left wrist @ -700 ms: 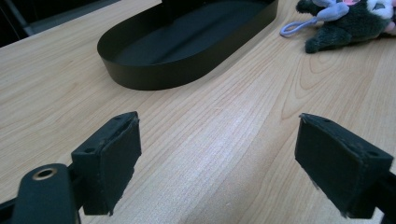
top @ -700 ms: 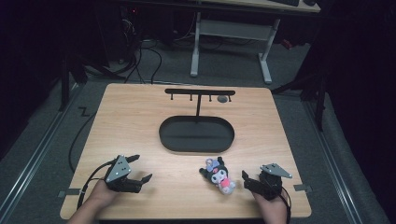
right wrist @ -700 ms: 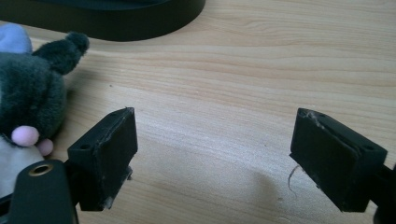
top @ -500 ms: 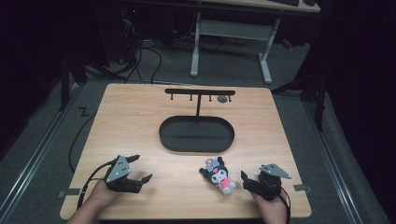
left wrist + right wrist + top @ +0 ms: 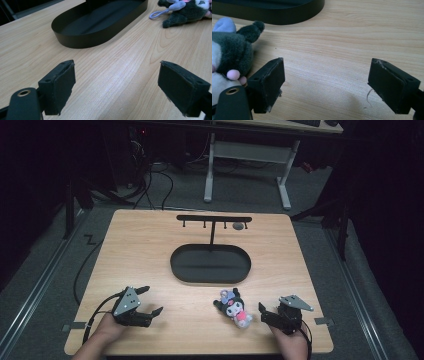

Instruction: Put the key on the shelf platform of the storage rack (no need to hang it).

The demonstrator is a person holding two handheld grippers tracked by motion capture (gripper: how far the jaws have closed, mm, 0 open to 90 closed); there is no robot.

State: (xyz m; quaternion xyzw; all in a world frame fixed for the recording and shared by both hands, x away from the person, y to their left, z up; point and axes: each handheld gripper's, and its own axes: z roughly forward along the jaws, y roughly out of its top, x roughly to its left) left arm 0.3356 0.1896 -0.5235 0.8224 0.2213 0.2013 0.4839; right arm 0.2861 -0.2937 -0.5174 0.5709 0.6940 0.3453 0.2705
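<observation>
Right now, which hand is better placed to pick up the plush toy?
Right. The right tongs sit open just beside the plush toy, while the left tongs rest across bare table, farther away.

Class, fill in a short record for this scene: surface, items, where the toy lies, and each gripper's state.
surface: wooden table
items: black oval tray with a hook stand; plush toy
toy position: on the table, in front of the tray, beside the right gripper
left gripper: open, empty
right gripper: open, empty
</observation>
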